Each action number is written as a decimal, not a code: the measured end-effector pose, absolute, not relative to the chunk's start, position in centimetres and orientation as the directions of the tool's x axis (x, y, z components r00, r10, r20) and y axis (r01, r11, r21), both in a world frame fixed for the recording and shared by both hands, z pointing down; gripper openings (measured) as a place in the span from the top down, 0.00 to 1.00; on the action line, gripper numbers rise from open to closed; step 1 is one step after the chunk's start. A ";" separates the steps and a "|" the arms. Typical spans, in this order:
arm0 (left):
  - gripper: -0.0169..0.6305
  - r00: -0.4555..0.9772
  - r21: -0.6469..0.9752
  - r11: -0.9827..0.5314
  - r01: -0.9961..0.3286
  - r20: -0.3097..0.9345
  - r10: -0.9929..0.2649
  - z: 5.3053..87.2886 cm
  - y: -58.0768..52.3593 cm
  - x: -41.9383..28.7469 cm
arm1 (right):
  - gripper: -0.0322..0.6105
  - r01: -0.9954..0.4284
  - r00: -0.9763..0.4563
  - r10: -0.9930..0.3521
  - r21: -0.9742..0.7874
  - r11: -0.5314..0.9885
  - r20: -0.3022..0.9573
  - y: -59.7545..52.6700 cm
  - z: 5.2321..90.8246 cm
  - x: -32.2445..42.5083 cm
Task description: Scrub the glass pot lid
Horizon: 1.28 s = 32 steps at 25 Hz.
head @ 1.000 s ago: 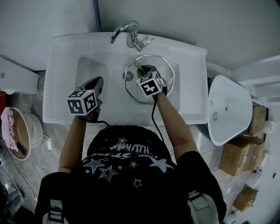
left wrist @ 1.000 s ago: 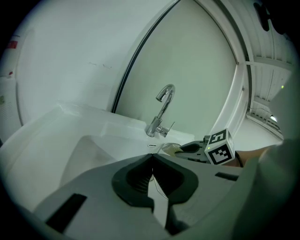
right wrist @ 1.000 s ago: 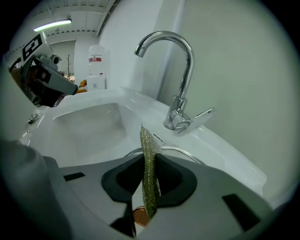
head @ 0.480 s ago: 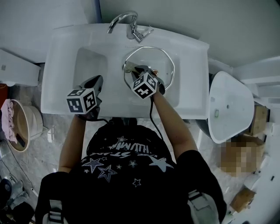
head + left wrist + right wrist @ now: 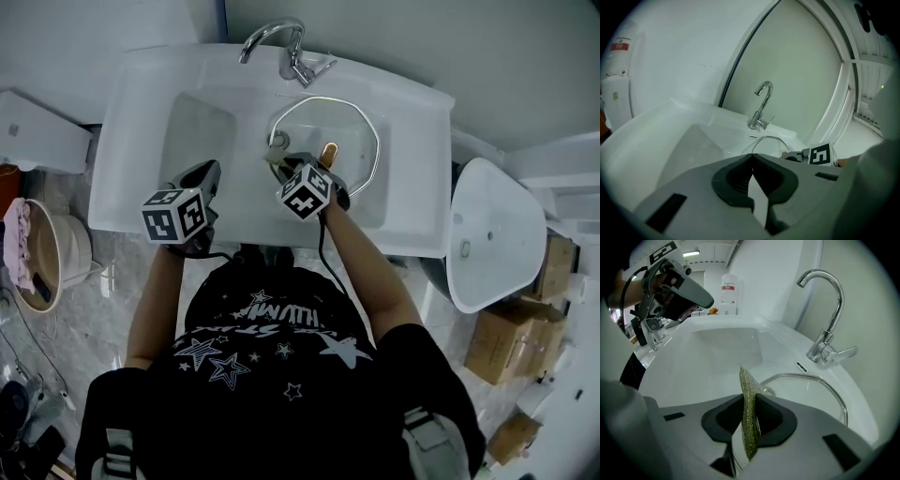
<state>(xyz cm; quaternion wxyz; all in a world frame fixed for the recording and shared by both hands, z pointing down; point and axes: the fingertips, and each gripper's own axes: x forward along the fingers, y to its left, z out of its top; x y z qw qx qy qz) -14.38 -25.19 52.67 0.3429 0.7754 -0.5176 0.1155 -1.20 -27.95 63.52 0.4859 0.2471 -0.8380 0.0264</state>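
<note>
The glass pot lid (image 5: 367, 127) lies in the right part of the white sink (image 5: 412, 141), its metal rim (image 5: 820, 379) showing as a ring. A brown knob (image 5: 328, 153) shows on it. My right gripper (image 5: 279, 158) hangs over the lid's near-left edge, shut on a green scrub pad (image 5: 749, 413) that stands on edge between the jaws. My left gripper (image 5: 212, 171) hovers over the sink's front-left rim, apart from the lid. Its jaws (image 5: 751, 161) are shut with nothing between them. From the left gripper view the lid's rim (image 5: 771, 138) lies ahead to the right.
A chrome faucet (image 5: 281, 47) stands at the back of the sink, right behind the lid. A white toilet (image 5: 492, 234) is to the right, with cardboard boxes (image 5: 511, 337) past it. A beige basin (image 5: 47, 267) sits on the floor at the left.
My right gripper has slid with the scrub pad from the lid's middle toward its near-left edge. The left gripper has stayed put.
</note>
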 end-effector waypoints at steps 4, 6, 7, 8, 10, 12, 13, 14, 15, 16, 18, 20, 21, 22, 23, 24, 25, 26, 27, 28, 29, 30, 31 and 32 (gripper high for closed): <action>0.96 0.436 0.414 -0.225 -0.882 0.538 -0.721 52.8 -24.7 -14.3 | 0.84 -0.429 -0.408 -0.351 0.163 0.888 0.843 -26.5 64.3 -1.3; 0.96 0.438 0.415 -0.226 -0.882 0.538 -0.720 52.8 -24.6 -14.2 | 0.84 -0.426 -0.409 -0.334 0.146 0.893 0.849 -25.8 64.7 -1.2; 0.96 0.438 0.415 -0.226 -0.881 0.538 -0.720 52.8 -24.5 -14.1 | 0.84 -0.426 -0.409 -0.325 0.137 0.894 0.853 -25.4 64.8 -1.2; 0.96 0.439 0.416 -0.227 -0.881 0.537 -0.720 52.8 -24.4 -13.9 | 0.84 -0.426 -0.409 -0.315 0.126 0.896 0.856 -25.0 65.0 -1.1; 0.96 0.442 0.416 -0.230 -0.879 0.536 -0.719 52.7 -24.3 -13.7 | 0.84 -0.432 -0.411 -0.296 0.102 0.896 0.862 -24.3 65.4 -0.9; 0.96 0.444 0.417 -0.232 -0.879 0.535 -0.719 52.7 -24.3 -13.6 | 0.84 -0.448 -0.415 -0.281 0.074 0.891 0.866 -23.9 65.7 -0.7; 0.96 0.445 0.418 -0.232 -0.878 0.535 -0.718 52.7 -24.2 -13.6 | 0.84 -0.458 -0.418 -0.276 0.062 0.887 0.866 -23.7 65.8 -0.6; 0.96 0.446 0.419 -0.233 -0.878 0.535 -0.718 52.7 -24.2 -13.5 | 0.84 -0.466 -0.421 -0.274 0.052 0.883 0.865 -23.6 65.9 -0.5; 0.96 0.446 0.419 -0.233 -0.877 0.534 -0.718 52.7 -24.2 -13.5 | 0.84 -0.474 -0.424 -0.273 0.045 0.879 0.863 -23.5 65.9 -0.4; 0.96 0.446 0.419 -0.233 -0.878 0.535 -0.718 52.7 -24.1 -13.4 | 0.84 -0.480 -0.428 -0.274 0.041 0.876 0.861 -23.5 65.9 -0.2; 0.96 0.445 0.418 -0.233 -0.878 0.535 -0.718 52.7 -24.0 -13.3 | 0.84 -0.490 -0.432 -0.281 0.038 0.871 0.857 -23.4 65.7 0.1; 0.96 0.446 0.418 -0.234 -0.878 0.536 -0.717 52.7 -24.1 -13.1 | 0.84 -0.506 -0.438 -0.285 0.028 0.862 0.853 -23.2 65.4 0.3; 0.96 0.447 0.418 -0.234 -0.877 0.535 -0.717 52.7 -24.1 -13.0 | 0.84 -0.519 -0.448 -0.288 0.016 0.854 0.846 -23.2 65.1 0.3; 0.96 0.447 0.419 -0.235 -0.877 0.535 -0.717 52.7 -24.1 -13.0 | 0.84 -0.537 -0.467 -0.294 -0.003 0.844 0.834 -23.3 64.7 0.2; 0.96 0.448 0.419 -0.236 -0.877 0.535 -0.716 52.6 -24.1 -12.9 | 0.84 -0.557 -0.490 -0.304 -0.025 0.830 0.817 -23.4 64.2 0.1; 0.96 0.450 0.420 -0.237 -0.876 0.534 -0.716 52.6 -24.1 -12.8 | 0.84 -0.578 -0.514 -0.319 -0.047 0.815 0.796 -23.7 63.7 0.0; 0.96 0.451 0.421 -0.238 -0.875 0.533 -0.716 52.5 -24.2 -12.6 | 0.84 -0.599 -0.533 -0.335 -0.066 0.798 0.777 -24.0 63.4 0.0; 0.96 0.453 0.421 -0.241 -0.875 0.532 -0.715 52.5 -24.2 -12.5 | 0.84 -0.617 -0.544 -0.349 -0.082 0.783 0.763 -24.4 63.3 0.1; 0.96 0.454 0.419 -0.244 -0.874 0.533 -0.714 52.5 -24.2 -12.3 | 0.84 -0.633 -0.548 -0.358 -0.096 0.768 0.756 -24.7 63.4 0.4; 0.96 0.456 0.417 -0.248 -0.875 0.534 -0.712 52.5 -24.2 -12.2 | 0.84 -0.648 -0.547 -0.361 -0.110 0.753 0.755 -25.0 63.7 0.6; 0.96 0.457 0.413 -0.251 -0.875 0.536 -0.710 52.5 -24.3 -12.1 | 0.84 -0.663 -0.545 -0.359 -0.127 0.738 0.757 -25.2 64.1 1.0; 0.96 0.456 0.409 -0.253 -0.877 0.540 -0.707 52.5 -24.3 -12.1 | 0.84 -0.677 -0.544 -0.357 -0.146 0.721 0.760 -25.3 64.4 1.3; 0.96 0.456 0.406 -0.255 -0.878 0.543 -0.705 52.5 -24.4 -12.1 | 0.84 -0.693 -0.545 -0.356 -0.169 0.701 0.759 -25.5 64.7 1.6; 0.96 0.455 0.403 -0.256 -0.879 0.545 -0.704 52.5 -24.4 -12.2 | 0.84 -0.708 -0.549 -0.359 -0.192 0.680 0.754 -25.8 64.8 2.0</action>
